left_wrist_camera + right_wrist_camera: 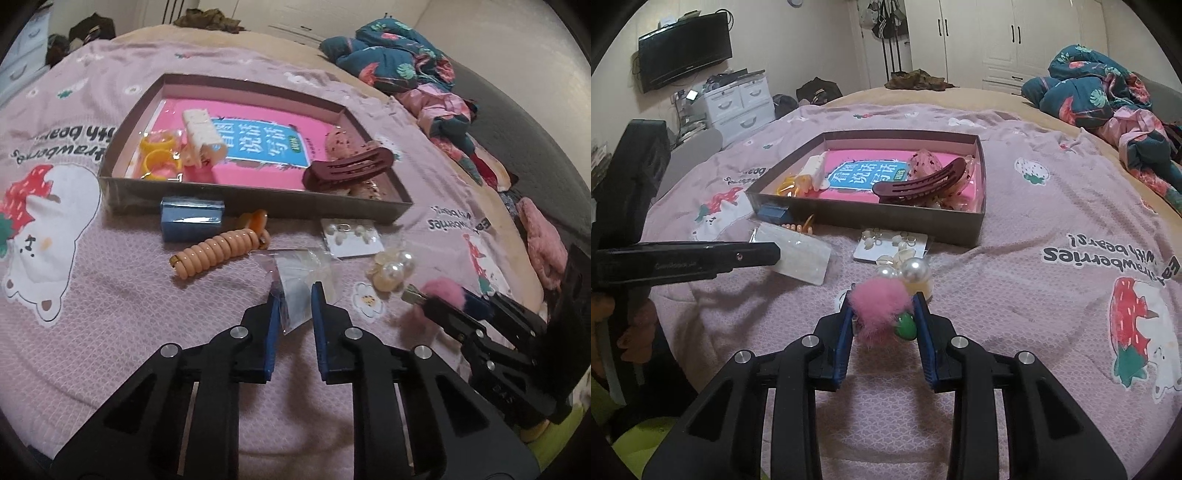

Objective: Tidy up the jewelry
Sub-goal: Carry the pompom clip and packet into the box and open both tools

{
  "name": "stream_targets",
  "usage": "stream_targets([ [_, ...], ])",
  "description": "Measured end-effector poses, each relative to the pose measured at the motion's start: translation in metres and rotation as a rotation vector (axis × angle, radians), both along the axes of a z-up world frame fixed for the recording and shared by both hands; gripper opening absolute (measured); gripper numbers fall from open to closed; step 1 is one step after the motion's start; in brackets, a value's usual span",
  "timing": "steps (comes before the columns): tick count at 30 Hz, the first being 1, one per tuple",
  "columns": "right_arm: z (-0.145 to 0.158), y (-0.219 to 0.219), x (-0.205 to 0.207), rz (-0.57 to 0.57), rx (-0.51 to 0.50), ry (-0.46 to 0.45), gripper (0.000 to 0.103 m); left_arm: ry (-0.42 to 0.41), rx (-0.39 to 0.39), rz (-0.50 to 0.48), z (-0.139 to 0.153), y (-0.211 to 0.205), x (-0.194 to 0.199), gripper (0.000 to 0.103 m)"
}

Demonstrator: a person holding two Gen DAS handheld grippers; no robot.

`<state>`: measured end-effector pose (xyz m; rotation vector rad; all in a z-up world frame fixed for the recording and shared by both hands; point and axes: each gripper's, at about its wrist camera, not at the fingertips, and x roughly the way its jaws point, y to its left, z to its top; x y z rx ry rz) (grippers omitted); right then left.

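The left gripper is pinching a clear plastic packet between its blue pads, the packet standing up off the pink blanket with its far end touching the fabric. The right gripper is closing on a pink fluffy pom-pom clip, its jaws pressed against both sides of the fluff; a green bead is sticking out beside the right pad.

Just ahead of the right gripper, a pearl cluster is lying against the pom-pom, and beyond it an earring card is resting flat near the box wall. Ahead and to the left of the left gripper, a peach coil hair tie is lying next to an orange clip and a small blue box, which is touching the tray's near wall.

Farther ahead of both grippers, the grey cardboard box is holding a pink book with a blue label in Chinese characters, too warped to read with confidence. On it are lying a dark red hair claw, a cream hair clip and yellow rings.

The blanket is showing a strawberry-and-bear print; its lettering, upside down from here, is reading "strawberries" and "with bears!". Off to the right, a floral quilt is lying bunched.
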<state>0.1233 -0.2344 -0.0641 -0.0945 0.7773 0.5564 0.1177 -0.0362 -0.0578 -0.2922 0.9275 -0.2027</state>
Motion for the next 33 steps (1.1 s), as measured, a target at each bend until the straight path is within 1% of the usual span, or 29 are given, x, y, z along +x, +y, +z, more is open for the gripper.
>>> stream_targets([
  [4,0.006,0.004,-0.003,0.012,-0.005,-0.011,0.030,-0.022,-0.001,0.002,0.006,0.002,-0.006,0.008],
  [8,0.010,0.007,-0.005,0.021,-0.009,-0.022,0.030,-0.039,0.021,0.029,0.013,0.012,-0.011,0.007],
  [19,0.017,0.026,0.003,0.044,-0.004,-0.045,0.030,-0.093,-0.023,0.082,0.034,0.041,-0.015,0.006],
  [28,0.029,0.037,0.026,0.042,0.023,-0.069,0.030,-0.135,-0.033,0.083,0.052,0.045,0.002,0.006],
  [33,0.034,0.035,0.040,0.022,0.032,-0.080,0.030,-0.152,-0.031,0.078,0.059,0.043,0.018,0.006],
])
